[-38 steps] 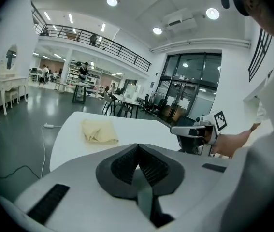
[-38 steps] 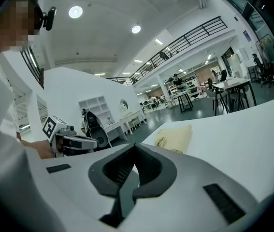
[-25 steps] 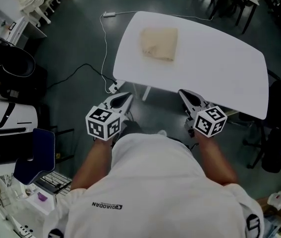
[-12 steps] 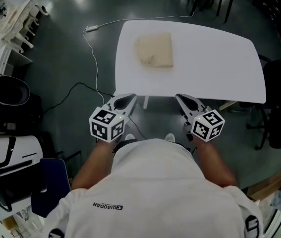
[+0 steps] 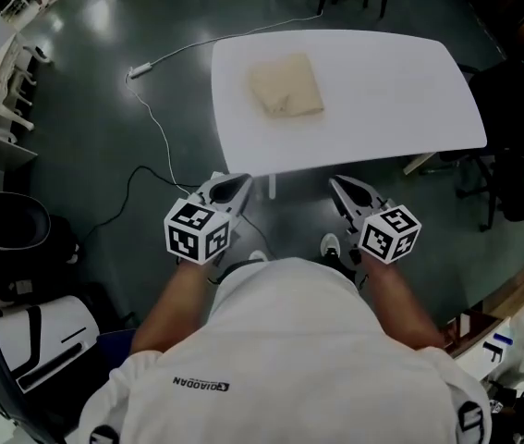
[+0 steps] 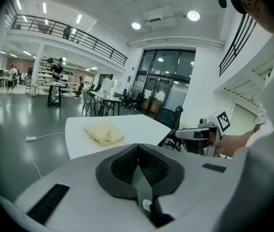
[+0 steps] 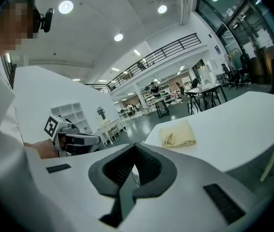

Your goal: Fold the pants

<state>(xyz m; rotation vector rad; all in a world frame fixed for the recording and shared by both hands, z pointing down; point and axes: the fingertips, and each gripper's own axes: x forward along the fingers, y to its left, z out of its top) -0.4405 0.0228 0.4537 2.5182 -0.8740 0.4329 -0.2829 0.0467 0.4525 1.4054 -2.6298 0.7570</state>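
The head view looks steeply down from above the person (image 5: 289, 359) onto the left tool (image 5: 233, 183), the right tool (image 5: 341, 186) and the far counter (image 5: 382, 100). Each tool view sits low behind its own jaws, facing almost level across the counter. All three views share the pants (image 5: 286, 84).

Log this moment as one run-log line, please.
pants: folded bundle on white table | left hand-held gripper: shut, empty, off table | right hand-held gripper: shut, empty, off table

Left gripper (image 5: 234, 186) jaws together; right gripper (image 5: 341, 187) likewise; both held forward, apart.
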